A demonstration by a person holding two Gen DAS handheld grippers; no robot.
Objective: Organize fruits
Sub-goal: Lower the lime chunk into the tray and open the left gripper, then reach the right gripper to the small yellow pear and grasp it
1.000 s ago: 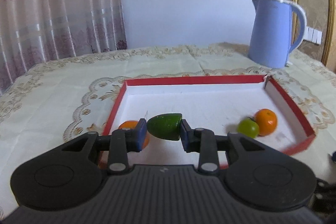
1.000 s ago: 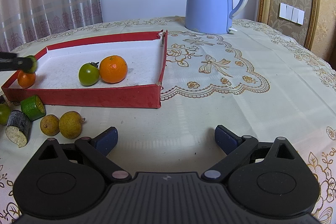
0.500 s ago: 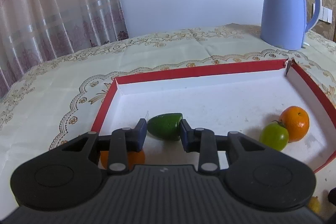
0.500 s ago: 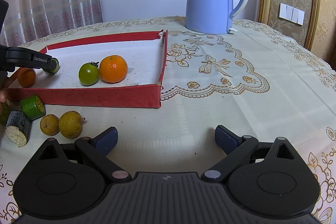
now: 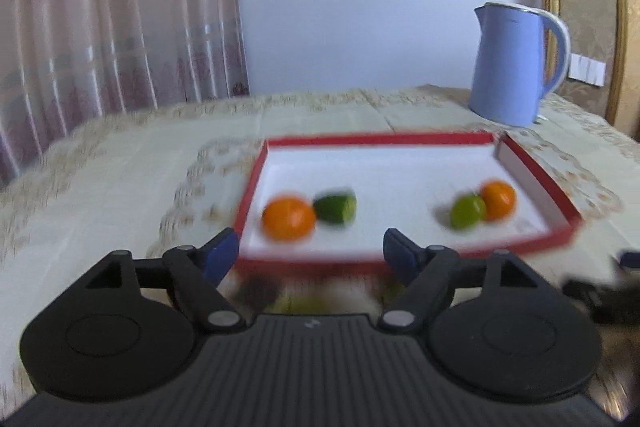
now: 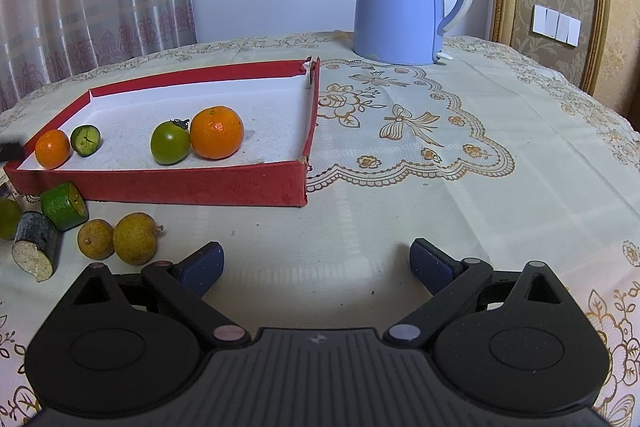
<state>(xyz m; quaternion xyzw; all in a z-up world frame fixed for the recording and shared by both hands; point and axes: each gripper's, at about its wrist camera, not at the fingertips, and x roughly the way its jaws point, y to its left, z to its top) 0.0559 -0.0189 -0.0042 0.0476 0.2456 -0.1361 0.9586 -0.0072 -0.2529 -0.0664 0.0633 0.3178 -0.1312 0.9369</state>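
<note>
Left claw (image 5: pixel 310 253): jaws have just been opening, now spread wide with nothing between them. The green piece (image 5: pixel 335 209) it was carrying sits in the red tray (image 5: pixel 532 163), ahead of the claw and just past the near wall, touching a small orange (image 5: pixel 289 219). My read: drop step is done for this piece, and the claw is clear of it.

Right claw (image 6: pixel 316 263): wide open, empty, over bare tablecloth (image 6: pixel 400 187), tray off to its front-left.

Next: fetch another loose fruit. That calls for getting a claw down beside the near tray wall and closing on one piece without knocking its neighbours.

View difference: the left view is motion-blurred, and the loose fruit below its claw is only smears. The right view shows it sharply to its left: a green cut chunk (image 6: pixel 64 206), a dark cut chunk (image 6: pixel 35 245), two small brown fruits (image 6: pixel 135 238). It also shows a green tomato (image 6: pixel 170 143) touching the big orange (image 6: pixel 216 133) in the tray.
</note>
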